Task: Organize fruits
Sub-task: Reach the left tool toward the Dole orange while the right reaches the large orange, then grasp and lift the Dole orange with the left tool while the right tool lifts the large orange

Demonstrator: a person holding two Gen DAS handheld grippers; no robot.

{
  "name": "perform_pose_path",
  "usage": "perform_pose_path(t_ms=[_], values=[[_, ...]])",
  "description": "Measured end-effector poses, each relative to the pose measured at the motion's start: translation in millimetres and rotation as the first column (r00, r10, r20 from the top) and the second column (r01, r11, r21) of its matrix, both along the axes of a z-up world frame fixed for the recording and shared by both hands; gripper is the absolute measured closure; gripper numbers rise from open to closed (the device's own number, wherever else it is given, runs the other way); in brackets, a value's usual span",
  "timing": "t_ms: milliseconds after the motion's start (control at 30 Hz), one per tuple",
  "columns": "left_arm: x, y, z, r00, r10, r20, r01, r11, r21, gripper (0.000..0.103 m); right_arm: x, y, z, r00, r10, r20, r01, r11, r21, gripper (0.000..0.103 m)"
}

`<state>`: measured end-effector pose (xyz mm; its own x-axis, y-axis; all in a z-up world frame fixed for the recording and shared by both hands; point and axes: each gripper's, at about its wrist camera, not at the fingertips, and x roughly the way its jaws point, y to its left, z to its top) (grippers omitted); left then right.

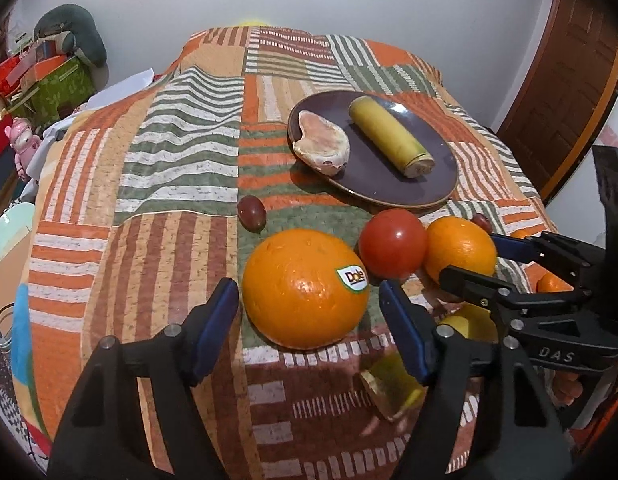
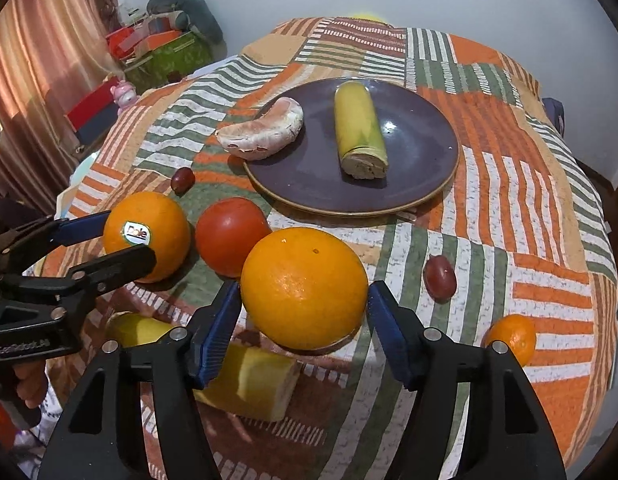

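Note:
A dark purple plate [image 1: 429, 184] [image 2: 421, 152] holds a banana piece [image 1: 391, 135] [image 2: 359, 134] and a peeled pomelo wedge [image 1: 323, 144] [image 2: 261, 134]. My left gripper [image 1: 309, 304] is open around an orange with a Dole sticker [image 1: 301, 288] [image 2: 147, 236]. My right gripper [image 2: 305, 308] [image 1: 469, 256] is open around a second orange [image 2: 305, 288] [image 1: 461, 254]. A red tomato [image 1: 392, 249] [image 2: 231, 236] sits between the oranges. Both oranges rest on the cloth.
Two grapes [image 2: 183, 179] [image 2: 440, 278] lie on the striped tablecloth [image 1: 169, 160], a small mandarin [image 2: 511, 340] at the right. A yellow fruit piece [image 2: 253, 384] [image 1: 393, 386] lies under the grippers. Boxes [image 1: 57, 84] and a pink toy [image 1: 23, 146] stand at left.

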<state>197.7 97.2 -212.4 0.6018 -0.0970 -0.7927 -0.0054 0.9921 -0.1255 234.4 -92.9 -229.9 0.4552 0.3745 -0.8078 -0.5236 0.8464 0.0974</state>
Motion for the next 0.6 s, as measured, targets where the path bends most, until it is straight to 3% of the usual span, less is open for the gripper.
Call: perform_pose_path(t_ms=[233, 600], values=[[6, 3, -5, 1.000, 0.014, -0.003, -0.014, 1.000, -0.003, 0.034, 13, 5, -12, 0.997, 0.006, -0.077, -0.005, 1.000, 0.012, 0.038], [6, 3, -4, 1.000, 0.028, -0.004, -0.028, 1.000, -0.007, 0.036, 13, -1, -7, 0.998, -0.020, -0.067, 0.023, 0.999, 0.048, 0.041]])
